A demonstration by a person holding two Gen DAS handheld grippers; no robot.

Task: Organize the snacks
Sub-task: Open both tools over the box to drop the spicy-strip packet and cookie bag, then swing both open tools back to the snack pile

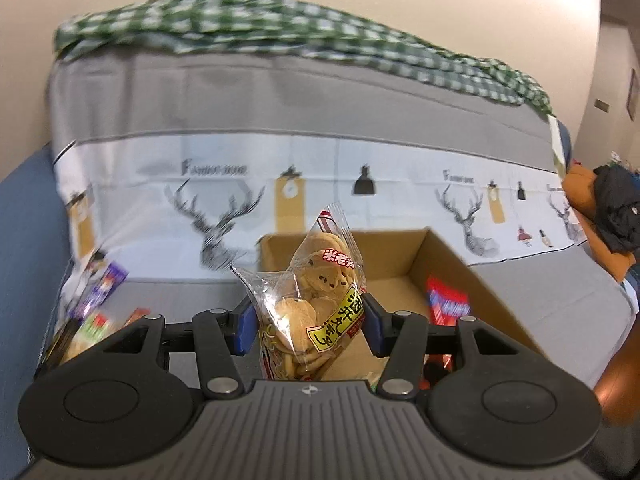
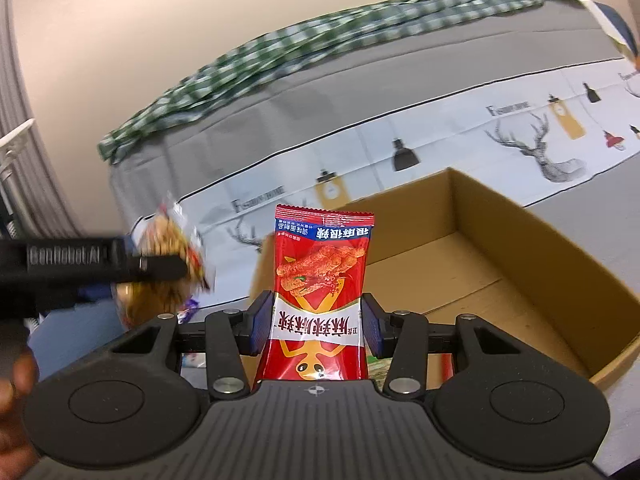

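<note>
My left gripper (image 1: pixel 306 322) is shut on a clear bag of round biscuits (image 1: pixel 316 296) with a yellow label, held upright in front of an open cardboard box (image 1: pixel 448 264). A red snack packet (image 1: pixel 446 300) shows over the box. My right gripper (image 2: pixel 316 322) is shut on a red spicy-strip packet (image 2: pixel 320 280), held upright over the near left corner of the same box (image 2: pixel 520 256). In the right wrist view the left gripper (image 2: pixel 168 266) with its biscuit bag (image 2: pixel 168 240) appears blurred at the left.
The box sits on a grey sofa seat (image 1: pixel 560 300); the backrest has a deer-print cover (image 1: pixel 224 208) and a green checked cloth (image 1: pixel 280 24) on top. Loose snack packets (image 1: pixel 92 304) lie left of the box. An orange cushion with dark clothing (image 1: pixel 608 216) lies at the right.
</note>
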